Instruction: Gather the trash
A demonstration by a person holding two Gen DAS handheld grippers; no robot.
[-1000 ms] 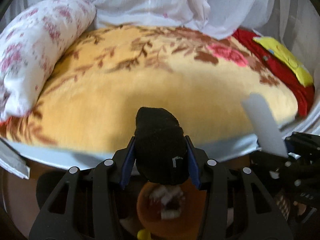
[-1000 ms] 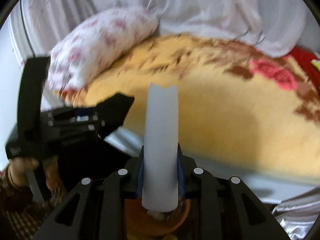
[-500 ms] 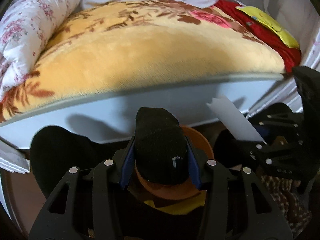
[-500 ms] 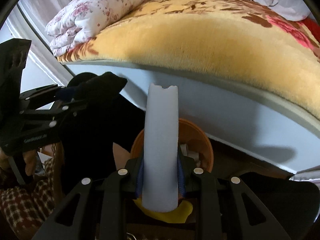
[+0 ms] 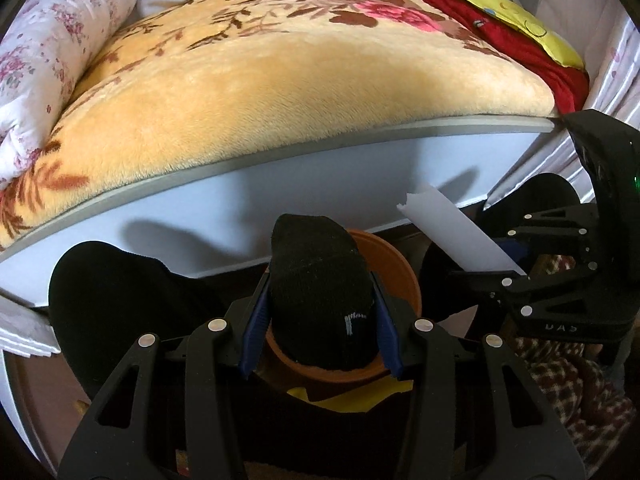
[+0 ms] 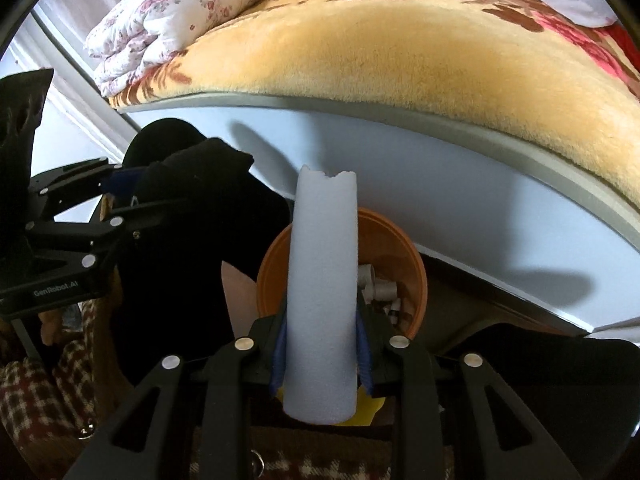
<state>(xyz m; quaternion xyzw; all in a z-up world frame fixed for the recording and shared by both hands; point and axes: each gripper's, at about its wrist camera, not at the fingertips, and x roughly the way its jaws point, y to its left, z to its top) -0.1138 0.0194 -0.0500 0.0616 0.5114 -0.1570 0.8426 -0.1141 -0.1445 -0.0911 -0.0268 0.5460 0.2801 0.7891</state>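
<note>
My left gripper [image 5: 318,320] is shut on a black sock [image 5: 320,280] and holds it over the orange bin [image 5: 400,268] on the floor beside the bed. My right gripper [image 6: 322,344] is shut on a white foam tube [image 6: 324,280] that stands upright over the same orange bin [image 6: 412,276], which holds several white scraps [image 6: 380,288]. The right gripper with the tube [image 5: 452,236] shows at the right of the left wrist view. The left gripper with the sock [image 6: 192,176] shows at the left of the right wrist view.
The bed's white side panel [image 5: 320,184] stands just behind the bin, topped by a yellow floral blanket [image 5: 280,80]. A floral quilt [image 5: 40,60] lies at the bed's left. Yellow scrap [image 5: 352,398] lies under the bin. Dark legs and checked cloth [image 6: 40,380] are nearby.
Both grippers have dropped from above the bed to the floor beside it and now hover over the orange bin. Both still hold their items.
</note>
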